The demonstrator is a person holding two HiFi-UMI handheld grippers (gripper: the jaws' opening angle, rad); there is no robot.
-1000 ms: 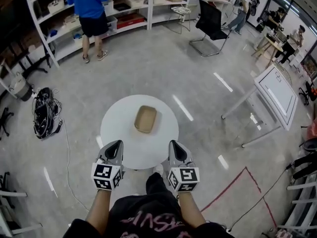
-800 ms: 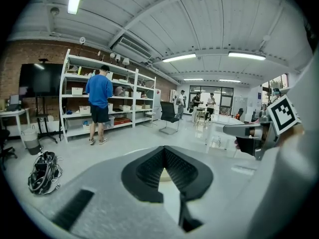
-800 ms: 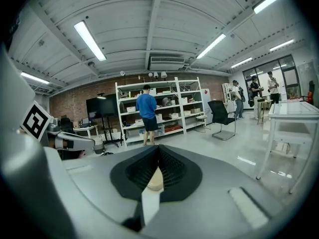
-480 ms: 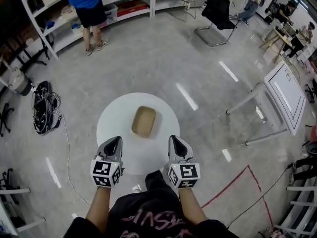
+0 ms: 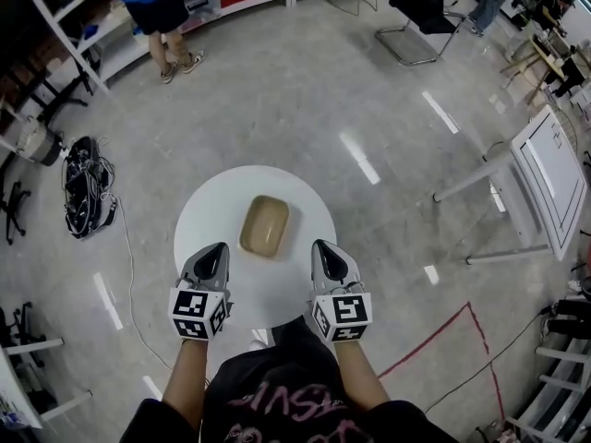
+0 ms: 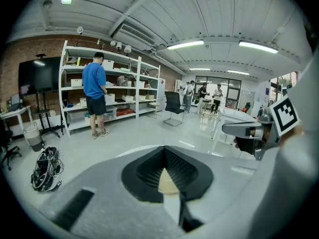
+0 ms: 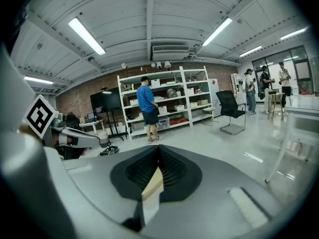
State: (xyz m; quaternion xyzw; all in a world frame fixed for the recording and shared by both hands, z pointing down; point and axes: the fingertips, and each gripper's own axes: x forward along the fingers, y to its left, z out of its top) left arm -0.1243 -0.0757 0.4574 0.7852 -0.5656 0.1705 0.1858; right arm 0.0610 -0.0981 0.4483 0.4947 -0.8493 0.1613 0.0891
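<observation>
Fingers of your left gripper and right gripper are clenched on nothing, both over the near edge of the round table. Tan tray sits near the table's middle, apart from both, and looks empty, though it's small in view. Clenched tips could shove that light tray toward the far edge if you push in without opening.

From where I'm standing, the left gripper is pointing out over a white round table, its jaws pressing together with nothing between them. A sliver of a tan tray is showing just past them. The right gripper is hovering at the right. Farther off, a person in blue is standing at white shelves.
</observation>
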